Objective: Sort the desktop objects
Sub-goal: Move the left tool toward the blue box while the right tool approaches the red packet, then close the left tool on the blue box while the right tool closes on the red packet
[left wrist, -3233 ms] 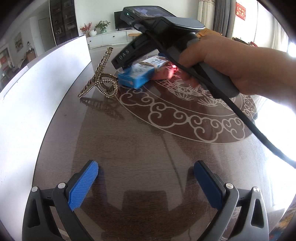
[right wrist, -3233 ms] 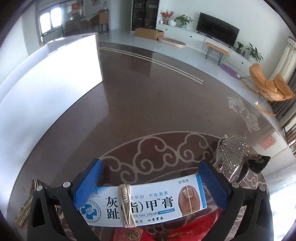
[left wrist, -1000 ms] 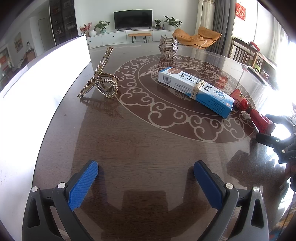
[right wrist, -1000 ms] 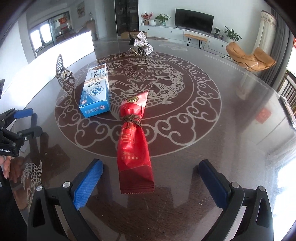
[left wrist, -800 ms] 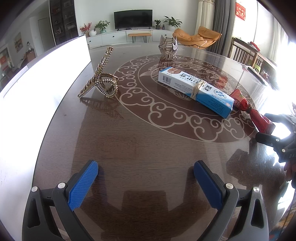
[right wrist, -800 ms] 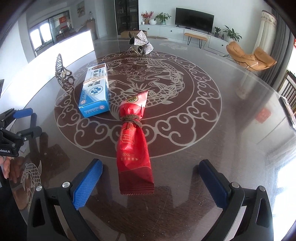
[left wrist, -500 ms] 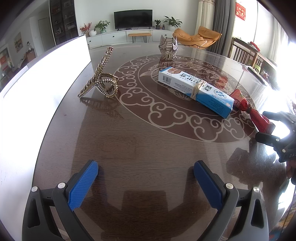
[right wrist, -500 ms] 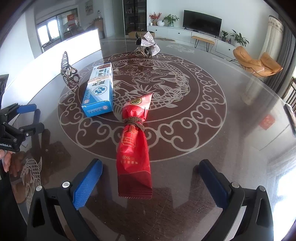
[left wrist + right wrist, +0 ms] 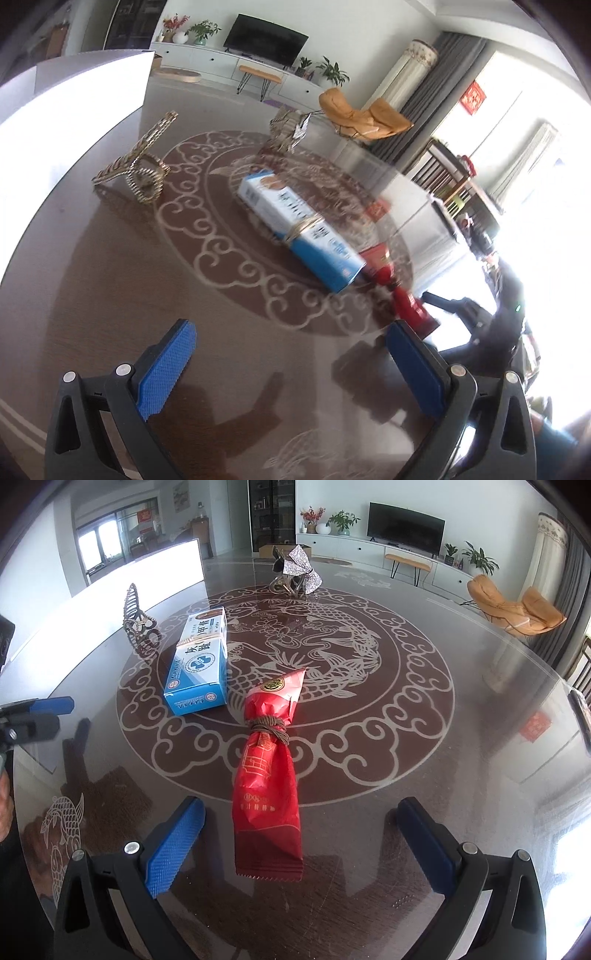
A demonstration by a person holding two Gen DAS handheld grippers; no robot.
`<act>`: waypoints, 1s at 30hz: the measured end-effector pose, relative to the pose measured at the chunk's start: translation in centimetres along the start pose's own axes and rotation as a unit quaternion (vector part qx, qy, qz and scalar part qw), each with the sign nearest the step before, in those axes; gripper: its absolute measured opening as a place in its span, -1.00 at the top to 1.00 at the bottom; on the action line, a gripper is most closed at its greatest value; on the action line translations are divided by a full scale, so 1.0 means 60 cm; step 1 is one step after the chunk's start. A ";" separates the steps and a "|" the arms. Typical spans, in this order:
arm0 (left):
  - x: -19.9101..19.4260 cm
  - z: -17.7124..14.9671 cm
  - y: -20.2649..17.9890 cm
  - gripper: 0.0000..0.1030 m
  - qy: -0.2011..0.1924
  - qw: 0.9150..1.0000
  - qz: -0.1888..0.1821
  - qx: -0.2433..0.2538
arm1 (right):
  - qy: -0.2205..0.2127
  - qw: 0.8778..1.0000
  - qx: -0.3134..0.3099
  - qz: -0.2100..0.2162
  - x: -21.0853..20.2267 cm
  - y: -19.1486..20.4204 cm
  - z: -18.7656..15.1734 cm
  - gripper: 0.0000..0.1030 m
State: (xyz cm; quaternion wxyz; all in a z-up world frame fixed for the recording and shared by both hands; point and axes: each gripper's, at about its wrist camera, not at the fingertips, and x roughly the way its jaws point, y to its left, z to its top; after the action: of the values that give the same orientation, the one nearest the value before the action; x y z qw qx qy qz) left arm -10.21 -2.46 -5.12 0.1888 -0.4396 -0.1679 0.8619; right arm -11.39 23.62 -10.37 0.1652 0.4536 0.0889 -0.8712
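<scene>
The red packet (image 9: 267, 775) lies at 12 o'clock, just ahead of the wide-open right claw (image 9: 301, 840), and it looks light, soft and crinkly, so pinch it near the tied string (image 9: 267, 728).

I am looking across a bright living room where a television (image 9: 406, 528) is sitting on a white cabinet (image 9: 369, 552) beside an orange chair (image 9: 513, 607).

Glossy table (image 9: 424, 738), crinkly foil packet (image 9: 267, 775)
</scene>
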 end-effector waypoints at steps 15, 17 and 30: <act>0.218 0.116 -0.086 -1.00 0.058 0.975 0.212 0.002 | -0.002 1.000 0.003 -0.003 -0.001 -0.001 0.000 -1.00; 0.225 0.109 -0.099 -0.72 0.069 0.972 0.218 0.054 | -0.002 1.000 0.003 -0.003 -0.001 -0.001 0.000 -1.00; 0.049 -0.042 -0.047 0.15 0.057 0.971 0.167 0.162 | 0.007 0.999 0.007 0.041 -0.003 -0.003 0.014 -0.85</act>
State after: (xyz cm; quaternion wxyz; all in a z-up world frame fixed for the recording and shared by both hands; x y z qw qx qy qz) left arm -9.22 1.72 -7.28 0.1204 -0.4733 0.0606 0.8705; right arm -12.01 23.59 -9.74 0.1972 0.4644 0.0655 -0.8609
